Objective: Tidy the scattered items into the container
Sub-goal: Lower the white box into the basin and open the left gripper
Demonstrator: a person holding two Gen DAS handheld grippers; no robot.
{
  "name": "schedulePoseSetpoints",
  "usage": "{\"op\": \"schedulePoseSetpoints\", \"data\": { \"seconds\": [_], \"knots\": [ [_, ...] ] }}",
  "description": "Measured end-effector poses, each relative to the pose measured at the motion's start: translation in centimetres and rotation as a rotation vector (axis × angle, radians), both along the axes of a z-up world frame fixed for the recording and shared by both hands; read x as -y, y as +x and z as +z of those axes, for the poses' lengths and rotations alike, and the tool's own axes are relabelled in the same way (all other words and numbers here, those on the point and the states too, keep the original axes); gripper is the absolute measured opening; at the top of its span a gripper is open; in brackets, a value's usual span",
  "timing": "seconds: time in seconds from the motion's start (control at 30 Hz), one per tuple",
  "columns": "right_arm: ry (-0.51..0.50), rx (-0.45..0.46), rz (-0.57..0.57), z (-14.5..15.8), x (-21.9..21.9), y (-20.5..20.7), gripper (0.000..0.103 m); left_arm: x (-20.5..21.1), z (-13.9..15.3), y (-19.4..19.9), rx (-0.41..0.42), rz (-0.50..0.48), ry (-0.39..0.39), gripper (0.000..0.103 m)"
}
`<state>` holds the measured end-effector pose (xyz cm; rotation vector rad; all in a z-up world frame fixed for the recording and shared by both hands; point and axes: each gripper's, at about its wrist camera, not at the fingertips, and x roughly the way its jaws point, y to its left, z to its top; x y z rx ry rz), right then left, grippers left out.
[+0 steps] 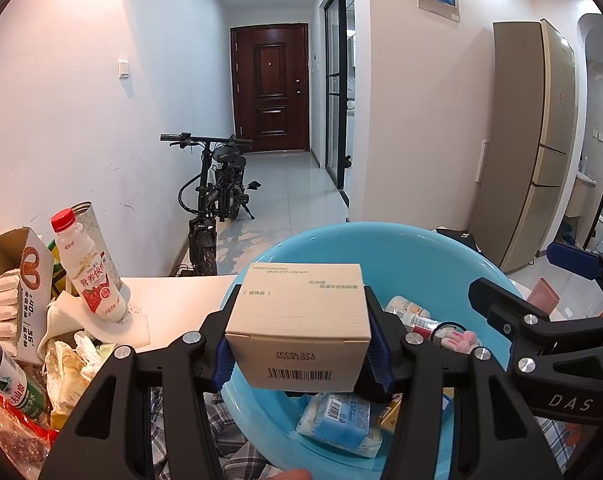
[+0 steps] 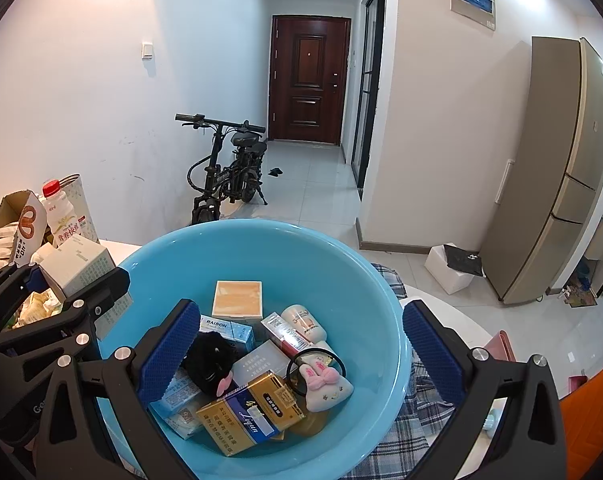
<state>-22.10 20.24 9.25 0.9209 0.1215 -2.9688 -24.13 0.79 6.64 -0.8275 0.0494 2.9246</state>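
Several things still wait on the worktop (image 1: 173, 300) at left, like the milk bottle (image 1: 89, 268); our left hand-held gripper (image 1: 297, 354) clamps the cream box (image 1: 301, 320) over the blue basin (image 2: 261, 248), already holding many items; our right hand-held gripper (image 2: 297, 354) stands apart, empty

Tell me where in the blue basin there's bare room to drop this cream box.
The far half of the basin, beyond the tan box, is bare. The near half is crowded with packets, a tube and the plush bunny.
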Motion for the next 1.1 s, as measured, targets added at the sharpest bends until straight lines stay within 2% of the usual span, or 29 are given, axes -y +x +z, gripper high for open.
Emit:
{"op": "schedulePoseSetpoints", "data": {
  "seconds": [0.23,0.3,0.37,0.5,0.63,1.1],
  "knots": [
    [-0.001,0.000,0.002,0.0,-0.1,0.0,0.103,0.1,0.0,0.0,-0.005,0.005,0.005,0.054],
    [-0.002,0.004,0.008,0.1,0.1,-0.1,0.103,0.2,0.0,-0.2,-0.007,0.037,-0.019,0.072],
    [0.005,0.001,0.001,0.2,0.1,0.0,0.103,0.6,0.0,-0.5,-0.014,0.087,-0.049,0.103],
    [-0.023,0.001,0.004,0.5,0.2,0.0,0.103,1.2,0.1,-0.6,-0.005,0.075,-0.016,0.103],
    [-0.019,0.003,0.005,0.4,0.5,-0.1,0.103,1.0,0.0,-0.5,-0.010,0.085,-0.043,0.103],
    [-0.001,0.001,-0.013,0.4,0.9,0.1,0.103,1.0,0.1,-0.4,-0.005,0.090,-0.035,0.103]
  ]
}}
